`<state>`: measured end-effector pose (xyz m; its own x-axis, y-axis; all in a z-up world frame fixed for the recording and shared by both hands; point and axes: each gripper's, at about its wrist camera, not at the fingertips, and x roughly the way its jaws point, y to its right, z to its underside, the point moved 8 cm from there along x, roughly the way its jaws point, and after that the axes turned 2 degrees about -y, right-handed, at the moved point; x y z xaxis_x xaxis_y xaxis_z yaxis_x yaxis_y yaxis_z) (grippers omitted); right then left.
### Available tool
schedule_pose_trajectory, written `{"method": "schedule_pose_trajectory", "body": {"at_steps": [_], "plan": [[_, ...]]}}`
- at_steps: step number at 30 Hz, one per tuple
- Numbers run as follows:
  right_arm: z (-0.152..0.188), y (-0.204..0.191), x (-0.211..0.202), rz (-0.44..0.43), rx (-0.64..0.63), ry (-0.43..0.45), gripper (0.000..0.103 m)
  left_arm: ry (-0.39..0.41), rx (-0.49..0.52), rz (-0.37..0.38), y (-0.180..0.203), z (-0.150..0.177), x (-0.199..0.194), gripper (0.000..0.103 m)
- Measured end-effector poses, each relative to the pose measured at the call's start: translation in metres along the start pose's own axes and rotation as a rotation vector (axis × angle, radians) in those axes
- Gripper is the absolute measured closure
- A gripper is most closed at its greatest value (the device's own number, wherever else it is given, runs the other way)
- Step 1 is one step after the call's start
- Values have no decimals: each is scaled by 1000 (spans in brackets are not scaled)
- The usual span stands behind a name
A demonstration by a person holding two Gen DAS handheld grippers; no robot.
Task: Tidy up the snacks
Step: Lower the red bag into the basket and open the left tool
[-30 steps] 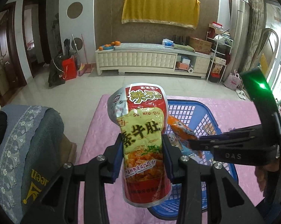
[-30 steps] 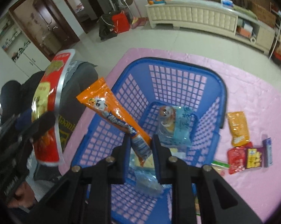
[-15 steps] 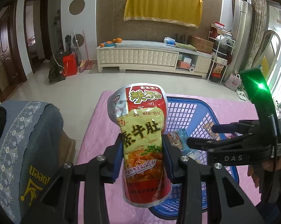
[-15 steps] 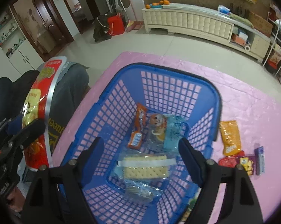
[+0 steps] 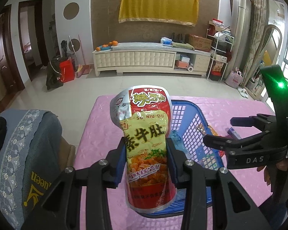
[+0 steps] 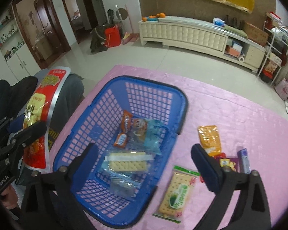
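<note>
Two claws are mine. The left gripper (image 5: 146, 161) is clamped on the red-and-yellow snack pouch (image 5: 145, 140), its blue pads (image 5: 119, 164) pressing the pouch's two side edges at about mid-height, so the bag stands upright with its printed face toward the camera. The right gripper (image 6: 144, 164) has just been opening and now stands wide apart with nothing between its fingers; in its own view it hangs over the near right corner of the blue basket (image 6: 183, 103).

Beyond the claws, the basket sits on the pink tablecloth (image 6: 239, 118) and holds an orange stick packet (image 6: 123, 132), a pale blue wrapper (image 6: 152, 136) and a clear-wrapped cracker pack (image 6: 127, 163). To the right of the basket, on the cloth, lie a green-labelled cracker pack (image 6: 177, 193), an orange packet (image 6: 209, 139) and a few small packets beyond the right finger, too small to tell apart.

I judge the pouch light, soft and glossy: it buckles under a hard squeeze and may slide on its film. The sealed side seams, where I hold it, give the firmest purchase. The cracker pack is stiffer but brittle inside; I would take it across its short width, gently.
</note>
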<state>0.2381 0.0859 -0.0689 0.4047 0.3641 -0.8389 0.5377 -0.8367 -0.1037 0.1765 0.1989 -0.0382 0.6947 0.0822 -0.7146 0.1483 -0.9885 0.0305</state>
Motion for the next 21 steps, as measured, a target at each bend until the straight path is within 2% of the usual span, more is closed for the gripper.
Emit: {"method": "schedule_pose_trajectory", "body": {"at_steps": [12,21], "plan": [[2,41,-4,43,66,24,0,-45,49,37,27,-7,27,66],[10,45,19,27,60,-25,0,-100,76,26,24,-10,64,64]]}}
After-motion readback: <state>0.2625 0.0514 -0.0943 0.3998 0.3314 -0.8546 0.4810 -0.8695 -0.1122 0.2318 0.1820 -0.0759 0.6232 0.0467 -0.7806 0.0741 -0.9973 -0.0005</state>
